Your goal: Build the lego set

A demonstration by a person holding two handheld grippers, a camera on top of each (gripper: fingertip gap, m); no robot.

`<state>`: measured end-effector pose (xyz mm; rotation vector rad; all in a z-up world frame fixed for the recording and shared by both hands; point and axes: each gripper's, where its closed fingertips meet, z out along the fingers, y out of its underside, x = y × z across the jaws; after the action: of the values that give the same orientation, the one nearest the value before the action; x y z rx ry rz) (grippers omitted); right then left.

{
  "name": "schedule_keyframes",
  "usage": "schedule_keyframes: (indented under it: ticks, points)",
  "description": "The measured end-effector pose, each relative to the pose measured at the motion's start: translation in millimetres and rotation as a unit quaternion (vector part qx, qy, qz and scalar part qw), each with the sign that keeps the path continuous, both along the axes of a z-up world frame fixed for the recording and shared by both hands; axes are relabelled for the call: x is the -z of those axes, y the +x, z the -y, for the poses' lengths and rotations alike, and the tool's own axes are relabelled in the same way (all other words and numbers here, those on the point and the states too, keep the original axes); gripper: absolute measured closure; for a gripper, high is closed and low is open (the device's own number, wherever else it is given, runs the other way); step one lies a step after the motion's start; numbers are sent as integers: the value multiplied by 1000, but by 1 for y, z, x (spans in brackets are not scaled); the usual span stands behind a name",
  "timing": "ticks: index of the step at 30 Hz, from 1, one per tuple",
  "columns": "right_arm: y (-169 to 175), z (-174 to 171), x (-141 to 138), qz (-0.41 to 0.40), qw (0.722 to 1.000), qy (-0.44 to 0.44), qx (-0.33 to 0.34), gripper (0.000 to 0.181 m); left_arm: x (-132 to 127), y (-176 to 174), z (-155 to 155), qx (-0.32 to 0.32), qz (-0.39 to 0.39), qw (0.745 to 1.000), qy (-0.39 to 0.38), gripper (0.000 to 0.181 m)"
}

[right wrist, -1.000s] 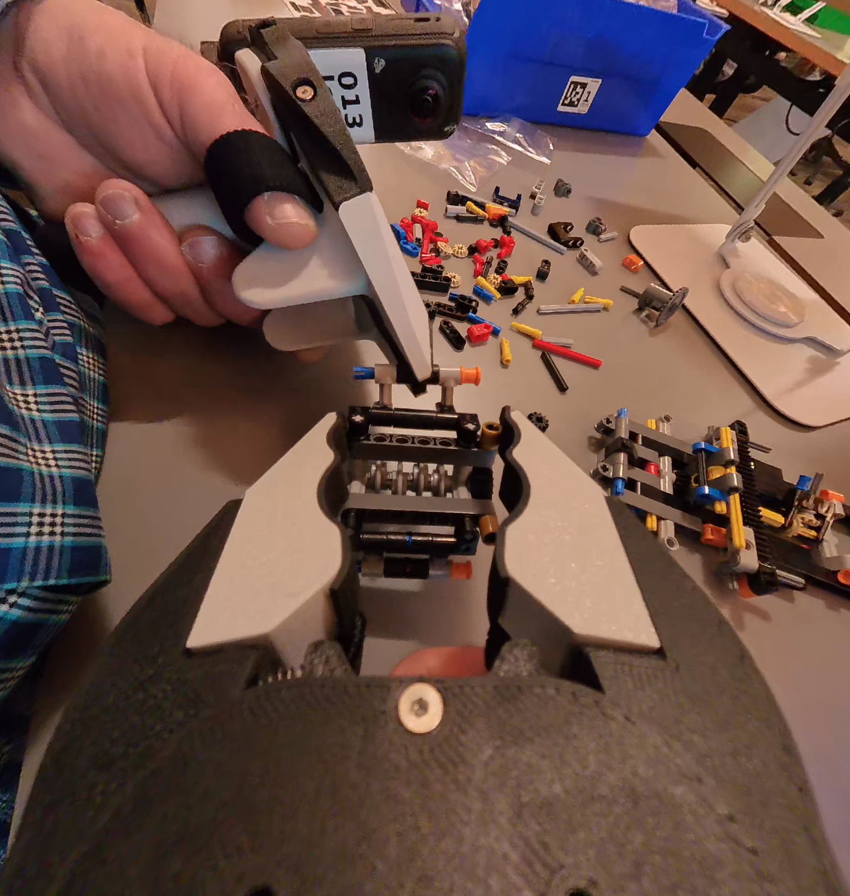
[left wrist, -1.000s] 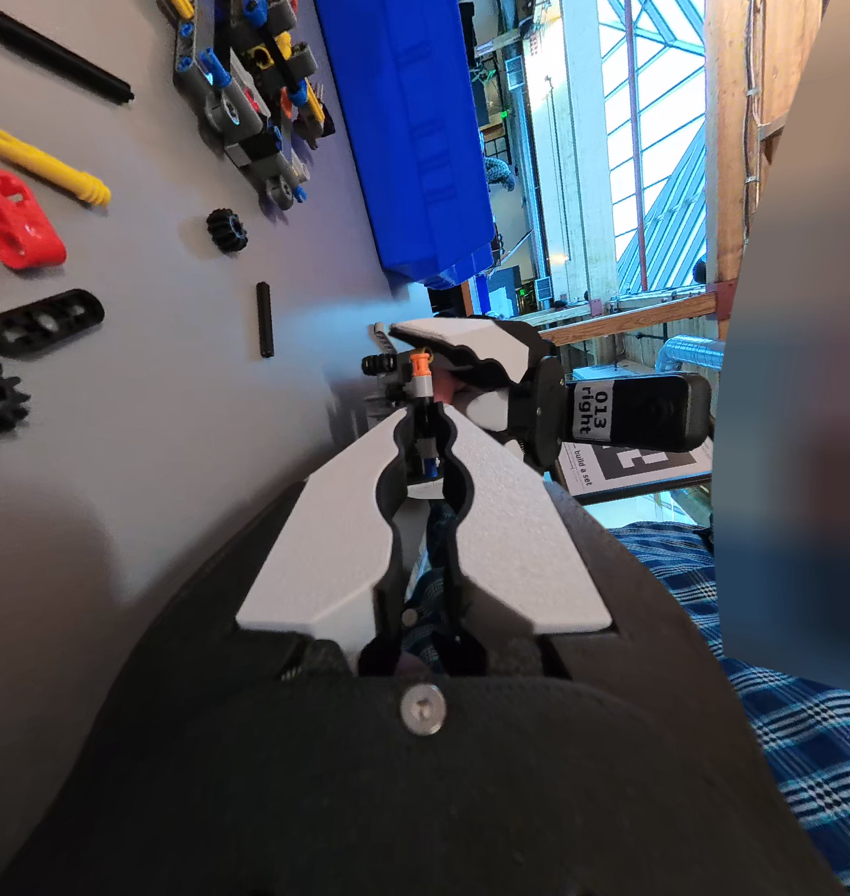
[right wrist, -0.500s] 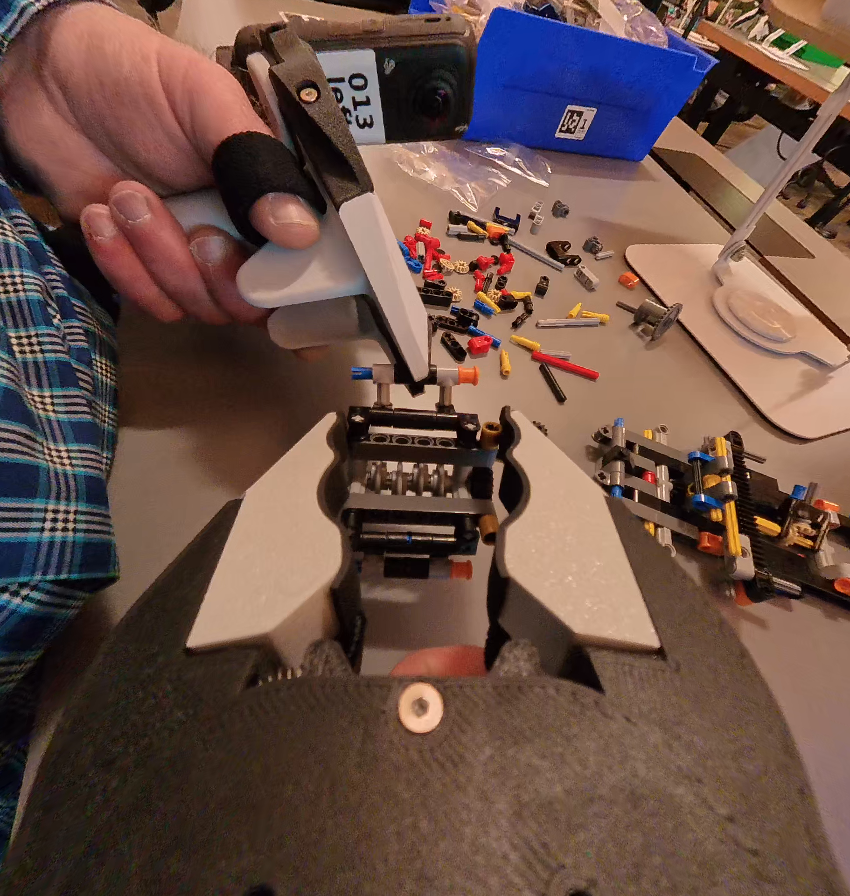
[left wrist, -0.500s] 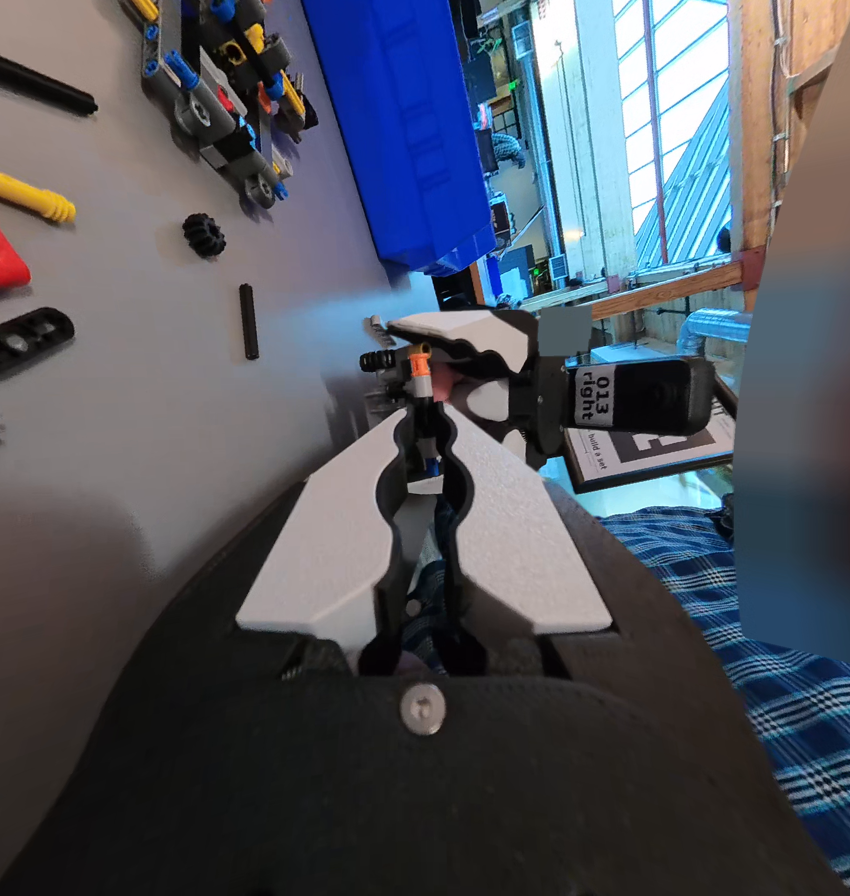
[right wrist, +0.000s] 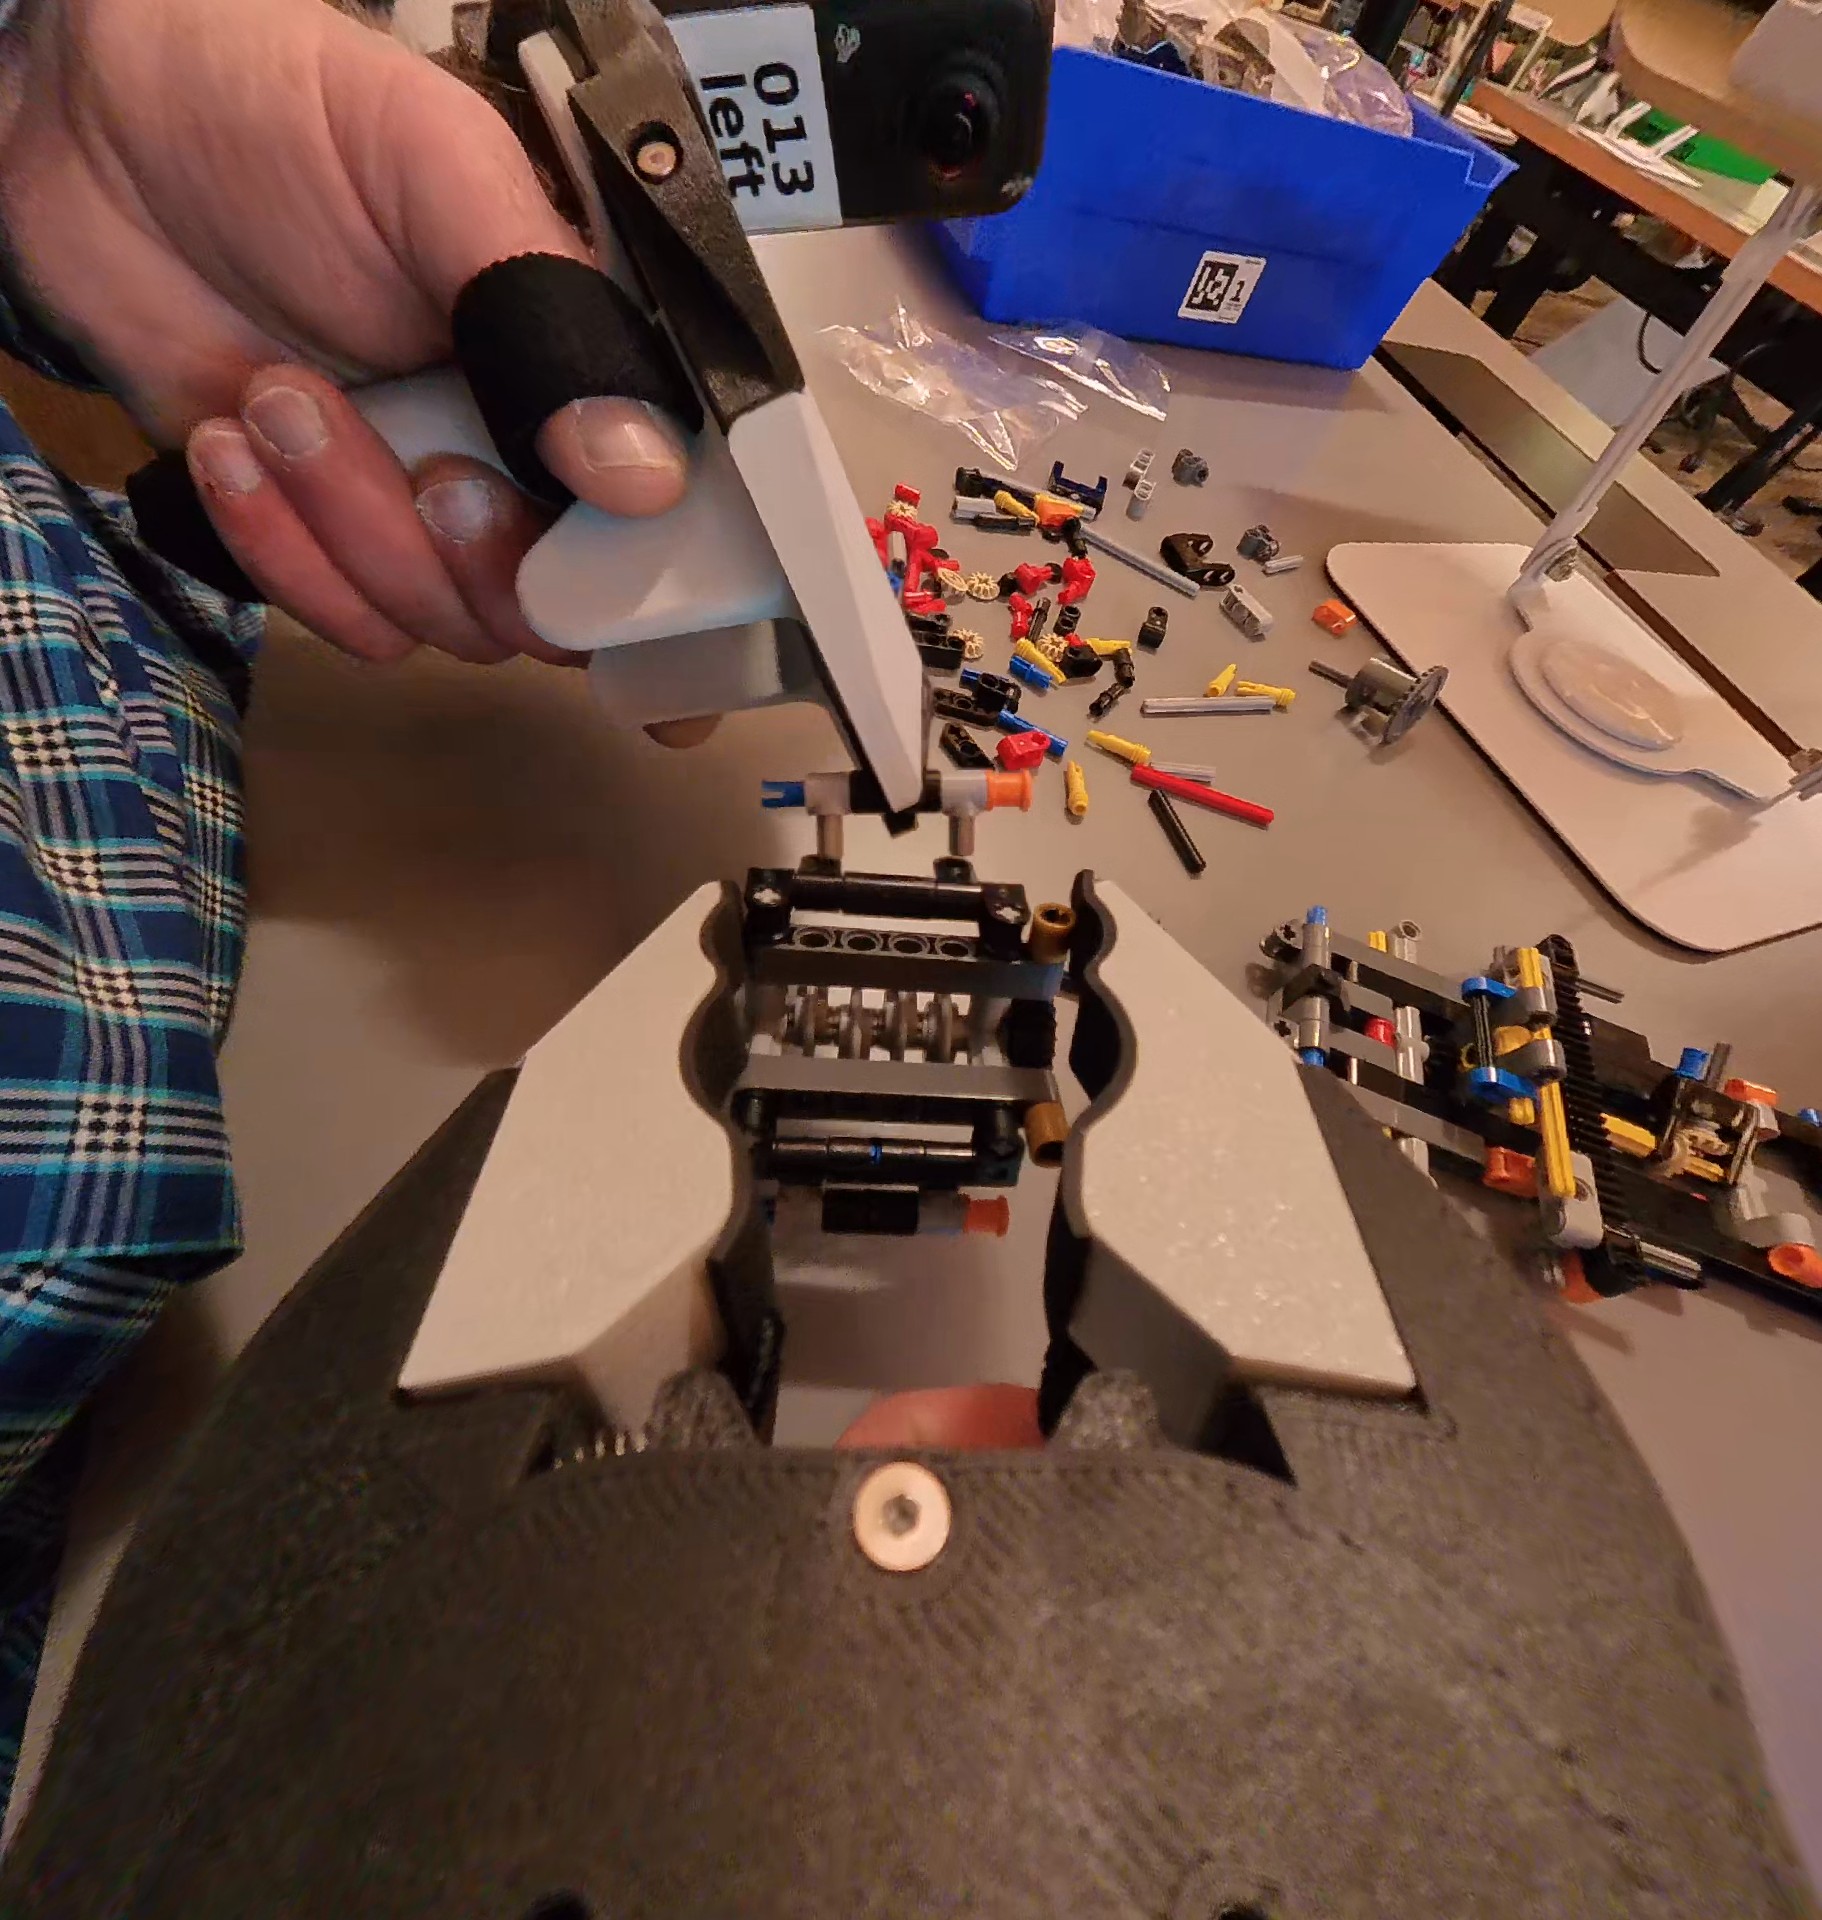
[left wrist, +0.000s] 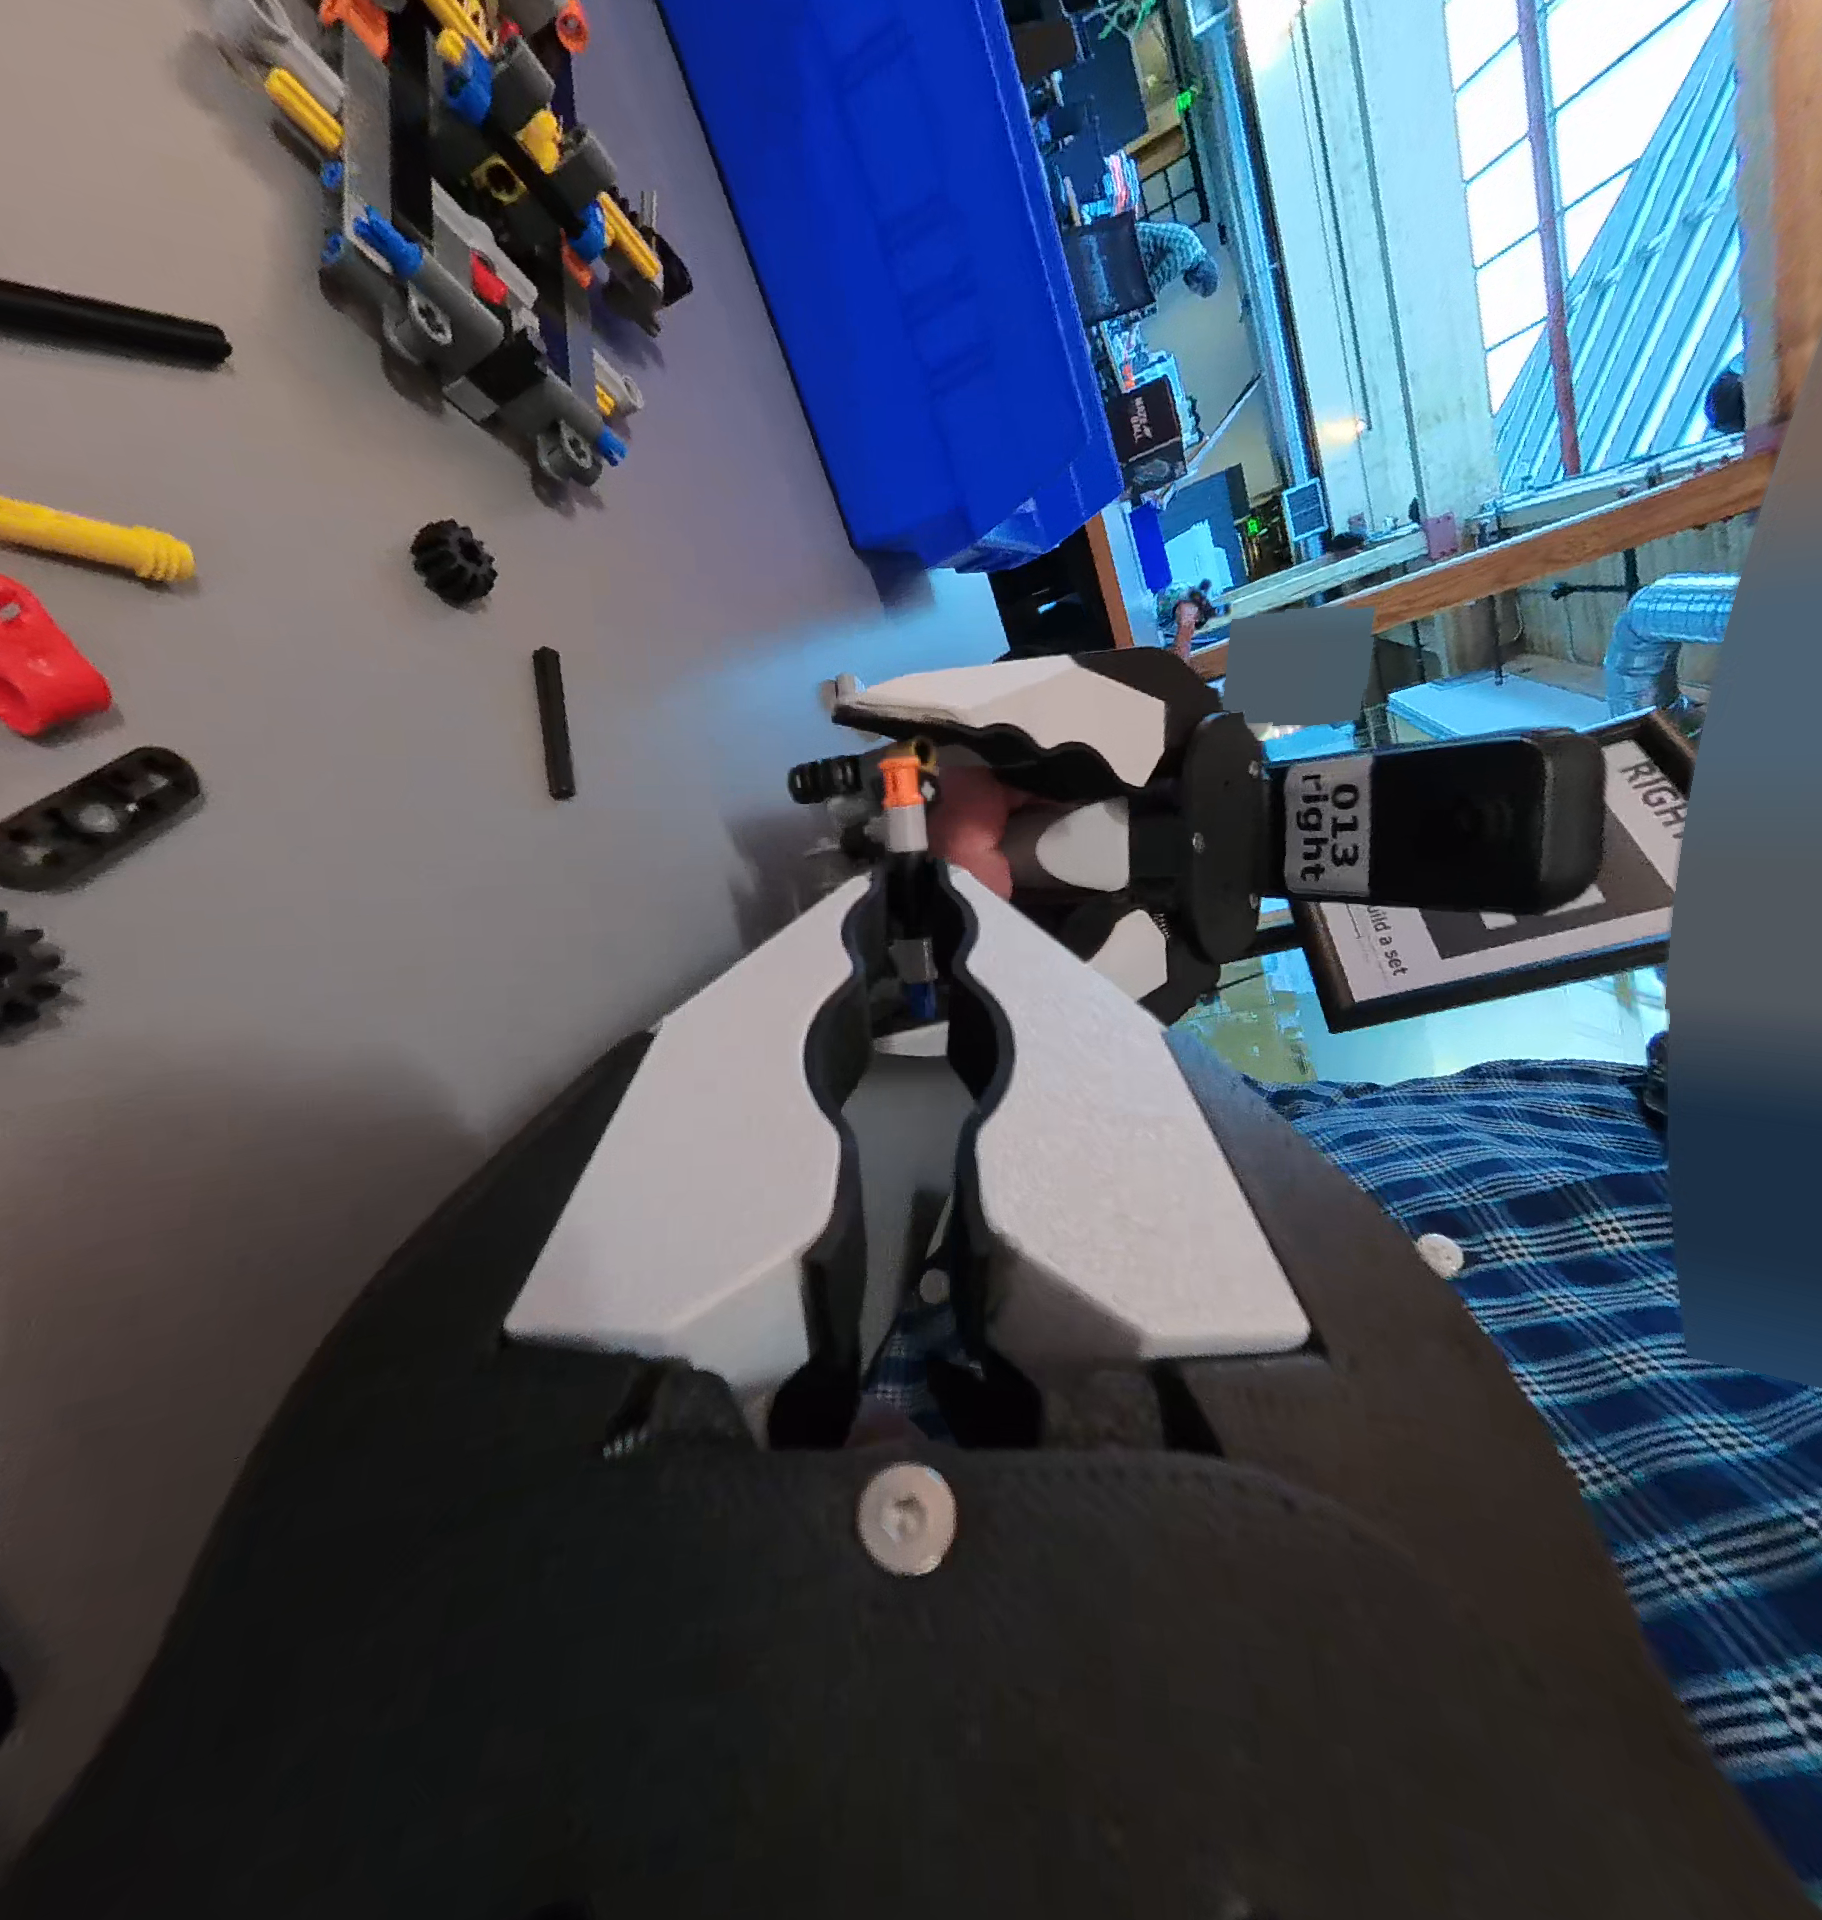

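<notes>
My right gripper [right wrist: 902, 902] is shut on a black and grey engine block [right wrist: 886, 1039] and holds it above the table. My left gripper [left wrist: 907, 909] is shut on a small cross bar [right wrist: 948, 792] with a blue pin at one end and an orange cap at the other. Its two grey pegs point down at the block's top black beam, just touching or barely above it. In the left wrist view the bar [left wrist: 899, 821] sits between my fingertips, with the right gripper's upper finger [left wrist: 990, 701] just beyond it. A long chassis [right wrist: 1561, 1091] lies on the table to the right.
A pile of loose parts [right wrist: 1042, 623] lies mid-table, a blue bin [right wrist: 1198, 208] and a plastic bag [right wrist: 990, 364] behind it. A white stand base [right wrist: 1613, 727] is at the right. In the left wrist view the chassis [left wrist: 471, 208], a yellow axle [left wrist: 65, 535] and a black gear [left wrist: 453, 561] lie nearby. My left and right fingertips are right by each other. The black gear [left wrist: 453, 561] is about 7 cm from my right fingertips.
Both grippers have shifted and tilted together above the table, so the background has moved. The bar's pegs stay at the top of the block. Both grips are unchanged.
</notes>
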<state>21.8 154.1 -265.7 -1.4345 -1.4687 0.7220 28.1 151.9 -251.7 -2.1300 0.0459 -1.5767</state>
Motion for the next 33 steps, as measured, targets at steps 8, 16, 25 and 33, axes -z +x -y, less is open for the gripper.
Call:
schedule_keyframes:
  ticks: [8,16,25,33]
  points:
    - [0,1,1,5,1000,9,0,121,3,1,2,5,-14,1000,-4,177]
    - [0,-1,3,10,1000,12,5,121,5,3,0,-3,-4,1000,-7,177]
    - [1,-1,-1,-3,1000,11,5,122,1,4,0,-2,48,999,-6,177]
    - [2,-1,-5,-16,1000,4,4,122,-3,5,0,2,50,998,26,177]
